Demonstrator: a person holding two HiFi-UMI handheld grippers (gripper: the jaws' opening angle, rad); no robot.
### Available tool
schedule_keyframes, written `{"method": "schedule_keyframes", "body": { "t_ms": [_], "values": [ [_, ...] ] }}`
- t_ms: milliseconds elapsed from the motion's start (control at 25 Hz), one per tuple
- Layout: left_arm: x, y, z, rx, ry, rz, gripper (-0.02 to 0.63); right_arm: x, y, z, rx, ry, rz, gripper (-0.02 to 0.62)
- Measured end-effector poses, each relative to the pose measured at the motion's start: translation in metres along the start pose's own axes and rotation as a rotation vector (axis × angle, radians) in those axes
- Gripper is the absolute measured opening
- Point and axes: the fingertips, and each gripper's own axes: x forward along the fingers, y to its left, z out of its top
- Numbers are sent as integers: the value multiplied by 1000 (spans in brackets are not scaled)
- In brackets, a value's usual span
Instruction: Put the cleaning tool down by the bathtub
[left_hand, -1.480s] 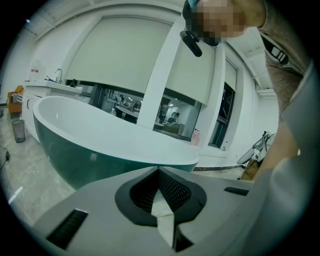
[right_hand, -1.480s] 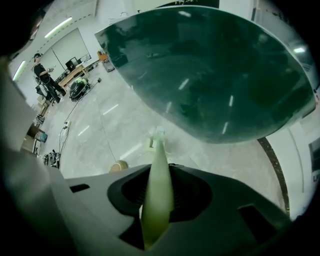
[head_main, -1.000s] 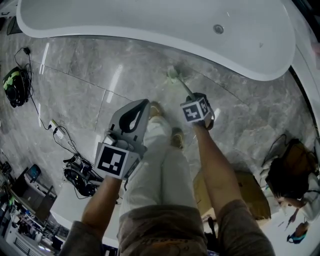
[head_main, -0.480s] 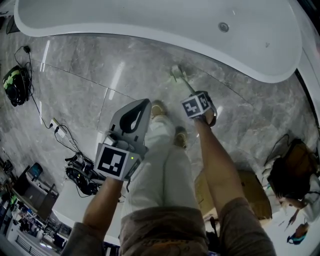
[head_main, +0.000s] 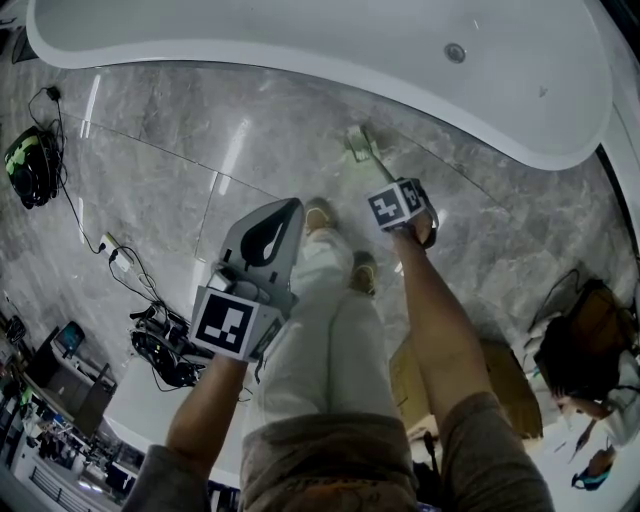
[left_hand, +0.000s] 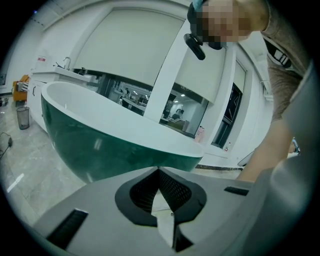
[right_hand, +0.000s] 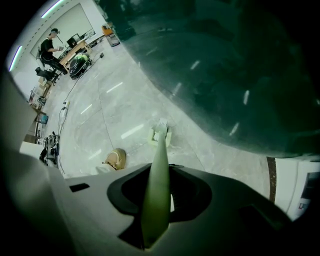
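The cleaning tool is a pale green brush with a long handle (right_hand: 156, 190). Its head (head_main: 358, 143) is low over the grey marble floor, close to the outer wall of the white bathtub (head_main: 300, 40); whether it touches the floor I cannot tell. My right gripper (head_main: 400, 205) is shut on the handle, which runs out between its jaws to the brush head (right_hand: 160, 134). The tub's wall (right_hand: 225, 75) rises dark to the right of it. My left gripper (head_main: 275, 225) hangs shut and empty over my left leg, facing the tub (left_hand: 100, 145).
My own shoes (head_main: 318, 215) stand just behind the brush head. Cables and gear (head_main: 150, 345) and a black-green bag (head_main: 30, 170) lie at the left. At the right are a cardboard box (head_main: 500, 385) and a seated person (head_main: 575, 360).
My right gripper and the brush have drifted slightly right and closer to the tub. The left gripper has hardly moved.
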Motion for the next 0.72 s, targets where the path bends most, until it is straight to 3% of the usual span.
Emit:
{"method": "schedule_keyframes", "body": {
  "t_ms": [320,720],
  "values": [
    [-4,-7,-1,-11,-3,-6,0,-9,2,-1,32,-48,0,106],
    [-4,-16,2,-17,-10,-14,0,-21,2,0,72,-108,9,160]
  ]
}}
